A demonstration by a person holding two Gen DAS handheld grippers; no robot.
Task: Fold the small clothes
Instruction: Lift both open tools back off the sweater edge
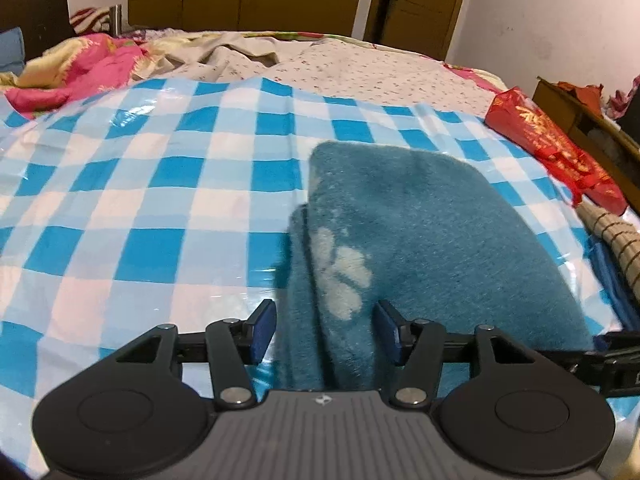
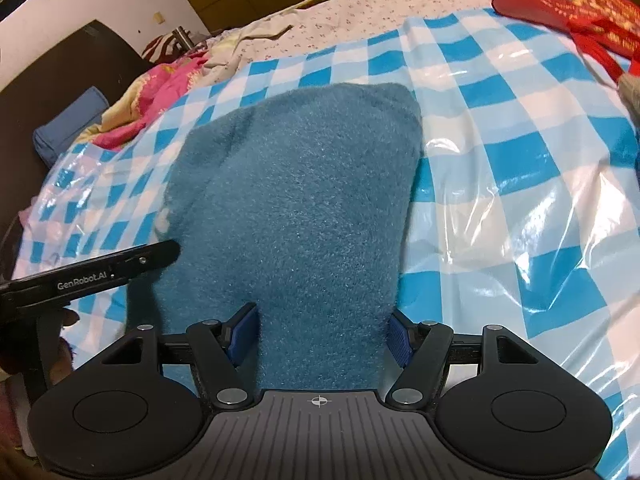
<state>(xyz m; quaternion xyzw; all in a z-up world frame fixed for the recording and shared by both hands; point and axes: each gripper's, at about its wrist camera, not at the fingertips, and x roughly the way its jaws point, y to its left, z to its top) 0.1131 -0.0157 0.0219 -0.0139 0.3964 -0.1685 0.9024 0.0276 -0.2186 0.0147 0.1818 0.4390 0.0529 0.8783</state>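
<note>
While the bed (image 1: 360, 68) carries a checkered plastic sheet (image 1: 120, 184), the teal fleece garment (image 2: 296, 184) lies folded near its right edge. Both the left gripper (image 1: 324, 330) and right gripper (image 2: 322, 338) stand open astride its near hem, apparently releasing; next likely another fold or smoothing.

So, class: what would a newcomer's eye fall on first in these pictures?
The fluffy teal garment in the middle, lying on the blue-and-white checked plastic sheet, with each tool's blue pads either side of its near edge. Next, the red packet at the sheet's right edge.
</note>
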